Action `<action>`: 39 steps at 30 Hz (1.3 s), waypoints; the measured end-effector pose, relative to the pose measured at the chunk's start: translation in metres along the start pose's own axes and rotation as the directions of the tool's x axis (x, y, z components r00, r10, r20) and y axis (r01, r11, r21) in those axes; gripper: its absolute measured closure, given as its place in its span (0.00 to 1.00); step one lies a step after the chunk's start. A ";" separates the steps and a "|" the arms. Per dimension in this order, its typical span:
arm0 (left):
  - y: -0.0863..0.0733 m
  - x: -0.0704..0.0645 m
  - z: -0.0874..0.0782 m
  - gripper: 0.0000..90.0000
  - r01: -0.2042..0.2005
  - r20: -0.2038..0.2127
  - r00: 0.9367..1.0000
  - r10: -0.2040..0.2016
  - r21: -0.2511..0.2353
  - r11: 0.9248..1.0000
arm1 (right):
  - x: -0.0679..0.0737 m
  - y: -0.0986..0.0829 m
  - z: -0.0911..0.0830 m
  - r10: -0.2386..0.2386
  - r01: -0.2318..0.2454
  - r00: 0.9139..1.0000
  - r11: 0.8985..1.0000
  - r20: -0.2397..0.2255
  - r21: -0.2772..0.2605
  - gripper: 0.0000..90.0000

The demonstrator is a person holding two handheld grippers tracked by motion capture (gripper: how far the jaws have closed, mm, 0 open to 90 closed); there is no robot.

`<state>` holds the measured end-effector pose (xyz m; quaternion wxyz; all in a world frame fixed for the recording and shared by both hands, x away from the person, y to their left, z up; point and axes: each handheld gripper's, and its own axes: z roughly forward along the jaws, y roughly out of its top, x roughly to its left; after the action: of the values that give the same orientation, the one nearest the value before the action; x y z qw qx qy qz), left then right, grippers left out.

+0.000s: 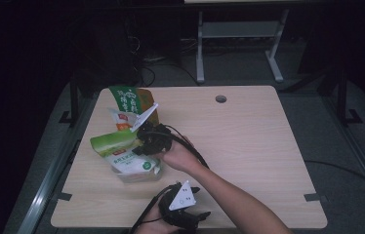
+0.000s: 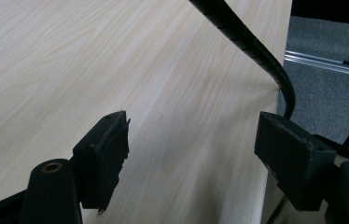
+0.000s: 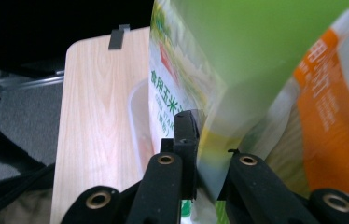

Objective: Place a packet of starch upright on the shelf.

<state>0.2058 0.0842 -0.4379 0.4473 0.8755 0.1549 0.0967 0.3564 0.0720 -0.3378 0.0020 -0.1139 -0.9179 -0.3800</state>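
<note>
Right gripper (image 1: 147, 143) clamped on green pouch (image 1: 117, 142) over clear tub (image 1: 139, 174), left of table (image 1: 249, 146) centre. Left gripper (image 1: 190, 214) idle, jaws apart. Best kept pinched firmly, lifted slowly, tub undisturbed.

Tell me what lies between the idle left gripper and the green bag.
The person's right hand and its right gripper, shut on the green-and-white plastic food bag, lie between. The left gripper, open, rests at the light wooden table's near edge.
</note>
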 end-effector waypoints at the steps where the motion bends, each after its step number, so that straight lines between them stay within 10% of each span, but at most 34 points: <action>1: 0.000 0.000 0.000 0.28 0.001 0.000 1.000 -0.001 -0.001 1.000 | 0.001 -0.001 0.000 0.004 -0.004 1.000 1.000 0.007 0.006 0.97; 22: -0.001 0.004 0.002 0.28 -0.006 -0.006 1.000 0.006 0.011 1.000 | -0.015 -0.034 0.000 0.121 -0.121 0.992 0.993 -0.041 0.007 0.97; 39: 0.000 0.014 -0.004 0.28 0.033 -0.032 0.999 -0.033 -0.008 0.999 | -0.017 -0.045 -0.031 0.137 -0.140 0.990 0.989 -0.044 -0.057 0.71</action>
<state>0.2179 0.0919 -0.4351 0.4495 0.8695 0.1762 0.1039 0.3613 0.0159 -0.3490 0.0433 -0.1697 -0.8958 -0.4084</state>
